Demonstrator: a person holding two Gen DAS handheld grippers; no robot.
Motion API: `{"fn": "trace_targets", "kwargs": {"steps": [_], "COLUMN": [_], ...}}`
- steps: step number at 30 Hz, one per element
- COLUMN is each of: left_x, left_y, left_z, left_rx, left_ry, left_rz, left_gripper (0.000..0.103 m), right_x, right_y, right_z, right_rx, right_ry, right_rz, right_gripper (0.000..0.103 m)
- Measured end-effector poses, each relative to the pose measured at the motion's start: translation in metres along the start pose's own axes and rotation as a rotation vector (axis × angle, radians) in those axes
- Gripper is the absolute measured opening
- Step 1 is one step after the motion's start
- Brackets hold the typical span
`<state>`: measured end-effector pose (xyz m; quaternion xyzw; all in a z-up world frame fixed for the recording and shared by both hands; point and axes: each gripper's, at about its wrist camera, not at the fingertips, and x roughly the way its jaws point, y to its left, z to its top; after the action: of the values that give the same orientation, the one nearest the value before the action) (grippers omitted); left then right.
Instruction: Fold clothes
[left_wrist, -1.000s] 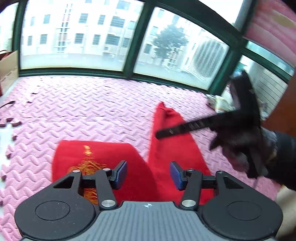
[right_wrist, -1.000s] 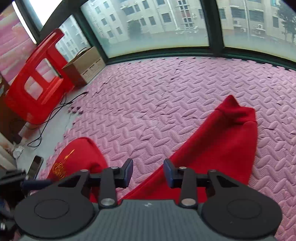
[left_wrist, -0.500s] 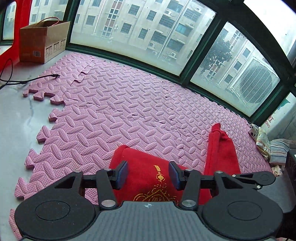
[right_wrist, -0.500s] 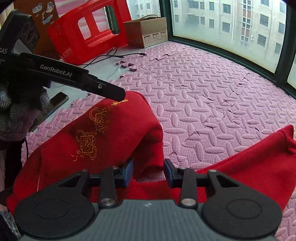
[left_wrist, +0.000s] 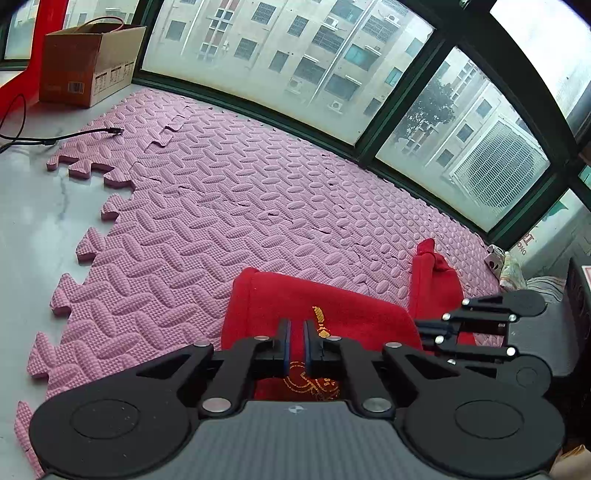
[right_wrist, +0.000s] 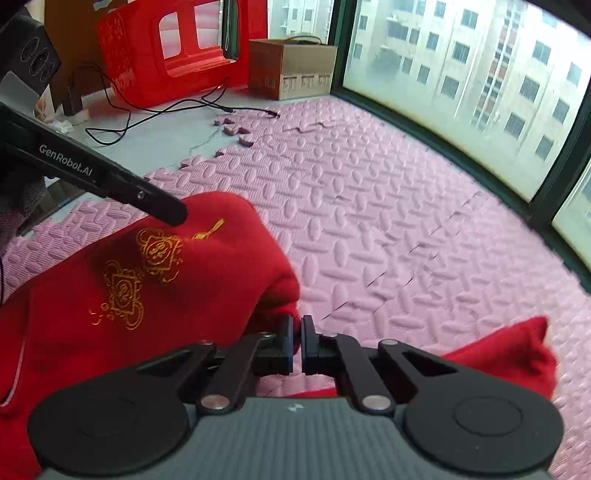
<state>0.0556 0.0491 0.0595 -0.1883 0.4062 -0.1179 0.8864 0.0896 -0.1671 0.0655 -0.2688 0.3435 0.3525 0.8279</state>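
Pink foam mat (left_wrist: 229, 206), one red garment (right_wrist: 155, 288), left claw (left_wrist: 296, 341) and right claw (right_wrist: 297, 341) both pinching its cloth

Left gripper (left_wrist: 296, 338) angled down, jaws nearly together — right gripper (right_wrist: 297, 334) likewise, pinched

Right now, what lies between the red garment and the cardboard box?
Pink foam mat, then bare pale floor crossed by a black cable before the box; left wrist view shows it from the garment.

Each tool is matte black over a ribbed grey housing, with round side discs, silver screws and blue-edged pads; the left tool (right_wrist: 177, 216) bears white lettering (GenRobot.AI), the right tool (right_wrist: 297, 339) none visible.
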Motion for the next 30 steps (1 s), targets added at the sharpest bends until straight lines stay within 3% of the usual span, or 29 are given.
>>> {"fn": "trace_targets", "kwargs": {"steps": [3, 6, 8, 10, 17, 19, 21, 23, 26, 28, 30], "left_x": [-0.002, -0.001, -0.001, -0.002, -0.006, -0.003, 0.0, 0.004, 0.013, 0.019, 0.023], "left_y": [0.0, 0.0, 0.001, 0.003, 0.008, 0.007, 0.006, 0.004, 0.004, 0.004, 0.005], "left_z": [-0.001, -0.002, -0.002, -0.002, 0.007, 0.01, 0.014, 0.017, 0.021, 0.023, 0.023], "left_rx": [0.01, 0.011, 0.007, 0.002, -0.002, 0.001, 0.007, 0.015, 0.023, 0.032, 0.04], "left_ry": [-0.004, -0.003, -0.003, -0.005, -0.028, -0.031, -0.032, -0.031, -0.019, -0.004, 0.007], "left_rz": [-0.007, -0.011, -0.013, -0.015, -0.022, -0.01, 0.003, 0.016, 0.026, 0.02, 0.01], "left_gripper": [0.007, 0.007, 0.007, 0.007, 0.01, 0.011, 0.015, 0.028, 0.038, 0.035, 0.034], "right_x": [-0.008, -0.015, -0.016, -0.014, 0.014, 0.019, 0.023, 0.027, 0.029, 0.03, 0.032], "right_y": [-0.012, -0.037, -0.059, -0.066, -0.02, -0.007, -0.001, 0.003, -0.003, -0.007, -0.012], "right_z": [0.02, 0.043, 0.054, 0.053, 0.01, 0.001, -0.003, -0.008, -0.012, -0.013, -0.014], "right_rx": [-0.086, -0.046, 0.071, 0.115, 0.026, 0.01, 0.003, 0.013, 0.055, 0.081, 0.12], "right_ry": [-0.058, -0.126, -0.1, -0.086, 0.092, 0.115, 0.126, 0.129, 0.134, 0.134, 0.138], "right_rz": [-0.176, -0.28, -0.16, -0.093, 0.128, 0.165, 0.182, 0.166, 0.185, 0.205, 0.249], "right_gripper": [0.0, 0.0, 0.005, 0.01, 0.021, 0.023, 0.037, 0.039, 0.044, 0.04, 0.013]}}
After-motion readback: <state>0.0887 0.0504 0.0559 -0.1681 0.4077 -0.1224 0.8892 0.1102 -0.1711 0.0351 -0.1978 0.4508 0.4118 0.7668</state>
